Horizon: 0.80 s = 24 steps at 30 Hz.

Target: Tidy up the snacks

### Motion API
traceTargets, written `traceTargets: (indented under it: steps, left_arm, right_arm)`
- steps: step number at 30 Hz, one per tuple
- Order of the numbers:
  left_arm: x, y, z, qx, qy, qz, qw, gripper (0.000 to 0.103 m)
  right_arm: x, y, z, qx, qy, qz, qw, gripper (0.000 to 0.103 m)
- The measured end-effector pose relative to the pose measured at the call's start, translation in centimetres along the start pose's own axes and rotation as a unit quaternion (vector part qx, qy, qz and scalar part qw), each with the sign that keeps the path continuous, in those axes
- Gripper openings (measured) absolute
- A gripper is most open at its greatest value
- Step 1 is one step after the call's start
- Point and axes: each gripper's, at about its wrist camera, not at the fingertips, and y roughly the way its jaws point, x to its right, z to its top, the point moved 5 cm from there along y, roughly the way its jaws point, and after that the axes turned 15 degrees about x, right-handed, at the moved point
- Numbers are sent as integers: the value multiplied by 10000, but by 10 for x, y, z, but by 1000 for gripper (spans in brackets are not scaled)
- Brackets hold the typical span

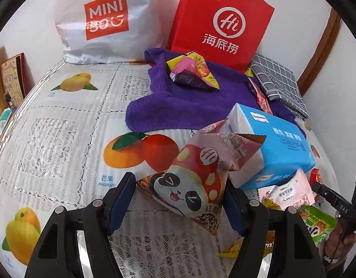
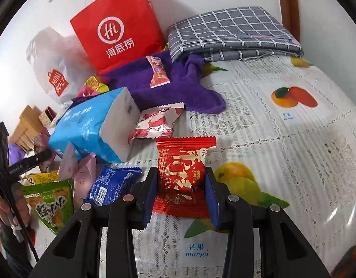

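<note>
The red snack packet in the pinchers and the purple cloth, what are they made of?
The red snack packet looks like thin glossy plastic film: it shines, crinkles, and has zigzag sealed ends. The purple cloth looks like soft fluffy fabric, maybe fleece or terry: matte, fuzzy at the edges, lying in loose folds.

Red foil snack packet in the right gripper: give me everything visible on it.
The red foil snack packet is a small glossy pillow pack with crimped, serrated top and bottom seams, large white and gold characters and a gold seal. It stands roughly upright between the blue pads of the right gripper, which press its two sides. It sits over the lace-and-fruit plastic tablecloth; contact underneath cannot be told. Behind its top edge lies a white-and-red wrapper.
</note>
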Motion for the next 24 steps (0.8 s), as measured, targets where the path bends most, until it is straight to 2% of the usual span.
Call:
traceTargets:
  steps: [8, 11, 17, 24]
  left_arm:
    - [3, -9, 6, 230, 36, -45, 9997, 70]
    - [5, -12, 7, 297, 69, -40, 9995, 70]
    - [5, -12, 7, 344, 52, -51, 9994, 70]
    - [-3, -13, 9, 368, -179, -57, 9991, 70]
  right_arm:
    - [-4, -8, 8, 139, -234, -121, 9996, 39]
    - [-15, -17, 24, 219, -84, 152, 9996, 39]
    - [-66, -24, 74, 626, -594, 441, 9953, 39]
    - [-122, 3, 108, 659, -827, 888, 9904, 39]
